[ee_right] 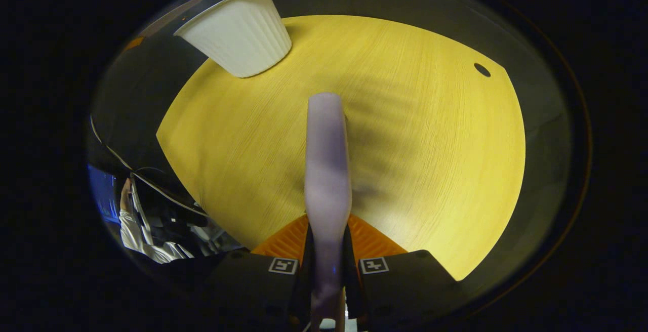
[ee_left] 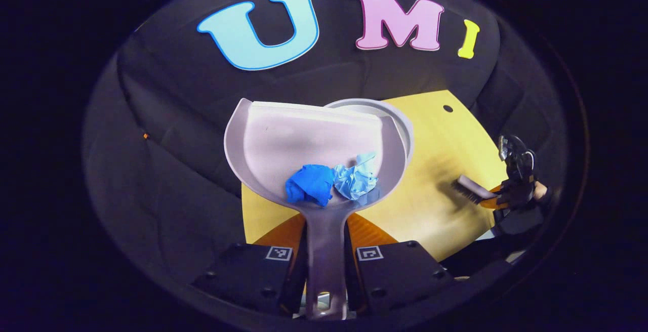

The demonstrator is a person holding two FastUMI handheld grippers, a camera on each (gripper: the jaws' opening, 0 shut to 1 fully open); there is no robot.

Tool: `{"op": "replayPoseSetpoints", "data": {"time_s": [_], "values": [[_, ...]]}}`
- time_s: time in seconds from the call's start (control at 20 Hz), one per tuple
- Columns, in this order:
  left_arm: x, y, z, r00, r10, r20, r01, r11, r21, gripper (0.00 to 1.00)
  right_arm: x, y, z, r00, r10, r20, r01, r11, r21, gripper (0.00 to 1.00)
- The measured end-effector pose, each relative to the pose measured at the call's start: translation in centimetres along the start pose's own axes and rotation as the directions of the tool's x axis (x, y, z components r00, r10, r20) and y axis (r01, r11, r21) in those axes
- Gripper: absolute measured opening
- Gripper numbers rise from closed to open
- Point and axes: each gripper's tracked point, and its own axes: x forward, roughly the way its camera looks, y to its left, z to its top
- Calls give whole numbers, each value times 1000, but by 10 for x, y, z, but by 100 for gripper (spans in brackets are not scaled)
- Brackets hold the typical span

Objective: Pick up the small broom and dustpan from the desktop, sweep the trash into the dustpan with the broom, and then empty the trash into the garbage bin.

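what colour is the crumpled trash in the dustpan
Blue: a darker wad and a paler wad in the dustpan; clearest in the left gripper view.

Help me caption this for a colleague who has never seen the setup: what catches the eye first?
First come the two blue crumpled wads lying in the pale dustpan, whose handle the left claw clamps, lifted in front of the white ribbed garbage bin. Next is the bright yellow desktop, over which the right claw grips the small broom by its handle.

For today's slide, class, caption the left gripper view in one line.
Left gripper holds a pale plastic dustpan carrying two crumpled blue paper wads above the white garbage bin.
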Motion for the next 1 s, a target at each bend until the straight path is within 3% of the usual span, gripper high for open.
{"op": "replayPoseSetpoints", "data": {"time_s": [0.15,0.3,0.5,0.6,0.65,0.85,1.0], "values": [[24,1,10,988,92,-122,-71,983,172,30,4,-6,-12,1000,-15,-9,15,1000,-1,30],[16,-11,15,966,194,-171,-129,934,333,30,9,4,-19,999,38,-19,-38,999,30,30],[29,-34,5,913,365,-184,-211,806,553,30,15,10,-25,997,67,-33,-66,997,29,30],[33,-43,-5,896,412,-164,-229,747,625,30,17,16,-23,996,84,-31,-82,996,46,30],[34,-42,-6,896,416,-155,-233,737,634,31,17,15,-22,996,91,-27,-89,994,57,30],[29,-33,-4,910,409,-64,-297,751,590,30,15,10,-16,996,86,-8,-84,991,101,30],[14,-38,2,923,383,35,-353,808,473,30,13,6,-10,997,81,15,-82,985,150,31]]}}
